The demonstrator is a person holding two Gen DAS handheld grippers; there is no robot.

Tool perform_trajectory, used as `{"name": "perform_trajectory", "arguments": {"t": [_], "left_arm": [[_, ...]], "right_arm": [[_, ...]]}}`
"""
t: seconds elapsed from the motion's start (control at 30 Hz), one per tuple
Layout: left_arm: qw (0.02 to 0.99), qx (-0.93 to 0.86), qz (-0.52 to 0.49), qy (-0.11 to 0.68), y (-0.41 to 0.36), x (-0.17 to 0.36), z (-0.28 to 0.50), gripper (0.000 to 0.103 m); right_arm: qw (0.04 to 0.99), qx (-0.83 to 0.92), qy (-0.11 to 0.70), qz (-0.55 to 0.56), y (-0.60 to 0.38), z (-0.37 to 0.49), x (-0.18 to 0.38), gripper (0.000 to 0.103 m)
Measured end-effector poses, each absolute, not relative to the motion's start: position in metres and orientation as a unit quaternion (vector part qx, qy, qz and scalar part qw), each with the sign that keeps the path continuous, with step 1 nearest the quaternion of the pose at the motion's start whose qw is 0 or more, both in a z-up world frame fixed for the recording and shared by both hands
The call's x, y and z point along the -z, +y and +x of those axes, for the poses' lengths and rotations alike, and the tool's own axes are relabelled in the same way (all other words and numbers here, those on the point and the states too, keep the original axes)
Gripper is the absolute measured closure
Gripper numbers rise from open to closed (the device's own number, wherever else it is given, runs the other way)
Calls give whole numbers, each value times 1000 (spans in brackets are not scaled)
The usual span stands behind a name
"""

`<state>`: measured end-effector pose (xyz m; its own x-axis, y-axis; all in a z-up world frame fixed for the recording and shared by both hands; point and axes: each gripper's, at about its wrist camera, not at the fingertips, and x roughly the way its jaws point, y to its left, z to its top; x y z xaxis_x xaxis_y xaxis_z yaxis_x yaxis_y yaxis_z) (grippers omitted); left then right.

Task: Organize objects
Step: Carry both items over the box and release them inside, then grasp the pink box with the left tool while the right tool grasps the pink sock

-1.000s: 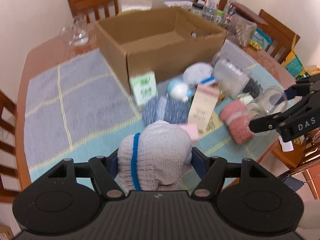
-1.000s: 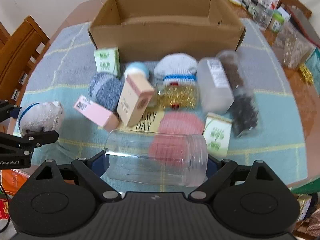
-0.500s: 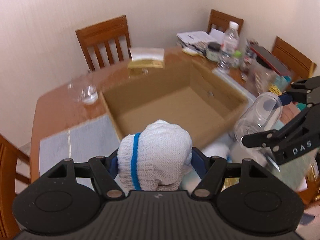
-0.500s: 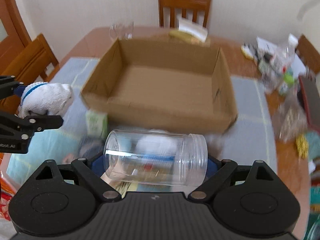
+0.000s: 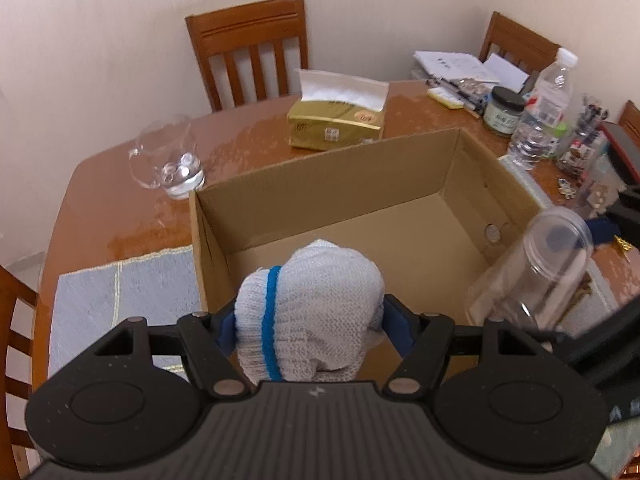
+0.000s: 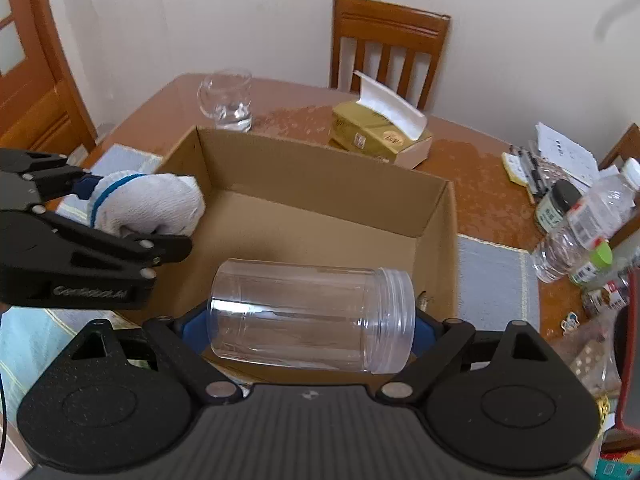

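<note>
While both loads hang over the open brown cardboard box (image 6: 320, 216) | left gripper (image 5: 308, 322) jaws pinch rolled white knit sock with blue stripe (image 5: 308, 316) at lower centre | right gripper (image 6: 312, 320) jaws clamp clear plastic jar (image 6: 312, 316) by its ends | risk: smooth jar slips out, rolls off counter (image 6: 472, 168).

My left camera sits just behind my left hand-held gripper (image 5: 308, 320), looking steeply down and forward into the open brown cardboard box (image 5: 360, 168) from its near left corner. My right camera rides behind my right hand-held gripper (image 6: 312, 320), close over the box's near wall. Both views share the box, the gold tissue box (image 6: 380, 140), the clear glass cup (image 5: 168, 160) and the brown wooden tabletop (image 6: 480, 184); each also catches the other hand-held gripper.
</note>
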<state>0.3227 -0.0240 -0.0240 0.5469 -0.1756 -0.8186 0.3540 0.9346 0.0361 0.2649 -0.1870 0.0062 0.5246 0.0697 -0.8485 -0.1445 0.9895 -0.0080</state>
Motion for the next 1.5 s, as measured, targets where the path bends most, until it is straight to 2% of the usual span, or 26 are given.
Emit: {"name": "perform_trajectory", "arguments": {"t": [0.1,0.17,0.2,0.57,0.87,1.5], "left_arm": [[874,148,104,452,-28,29,325,27],[878,142,110,444,-30,28,325,7],[882,134,114,437,-30,26,325,5],[902,144,112,391,-14,-10,298,4],[908,149,117,374,12,-17,246,3],[900,153,96,397,51,45,132,2]], "right_arm": [[869,-69,489,-43,-185,264,-1,5],[871,-71,484,-44,-185,262,-2,1],[872,-72,482,-44,-184,261,-3,0],[891,-54,450,-30,-190,233,-23,0],[893,-50,447,-23,-177,189,-15,0],[862,-94,498,3,-144,95,46,0]]}}
